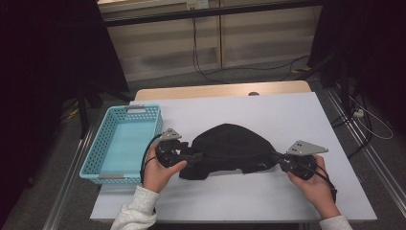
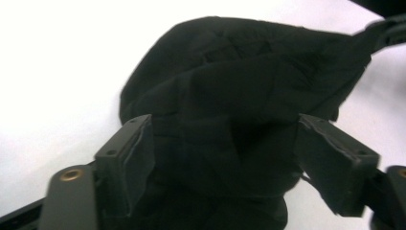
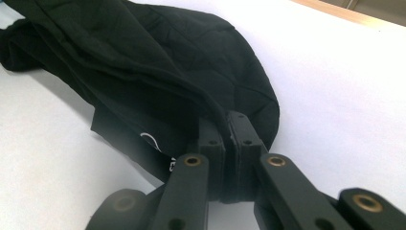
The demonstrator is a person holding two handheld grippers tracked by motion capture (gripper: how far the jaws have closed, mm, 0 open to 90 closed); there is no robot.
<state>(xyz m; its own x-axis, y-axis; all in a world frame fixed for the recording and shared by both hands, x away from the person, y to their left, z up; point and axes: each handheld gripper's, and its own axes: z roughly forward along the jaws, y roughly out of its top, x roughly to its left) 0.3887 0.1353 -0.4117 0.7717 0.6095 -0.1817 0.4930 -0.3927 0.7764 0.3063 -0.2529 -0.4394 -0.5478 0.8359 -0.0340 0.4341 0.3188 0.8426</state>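
Observation:
A black cloth bag or cap lies bunched in the middle of the white table top. At its left end my left gripper stands open. In the left gripper view the jaws are spread wide, and the black fabric lies between them with neither pad pressing on it. At the cloth's right end my right gripper is shut on a thin edge of it. The right gripper view shows the two jaws pinched together on a fold of the fabric, which carries a small white print.
A light blue plastic basket stands at the table's left edge, close beside my left hand. Bare white surface stretches behind and to the right of the cloth. Beyond the far wooden edge, cables run across the floor.

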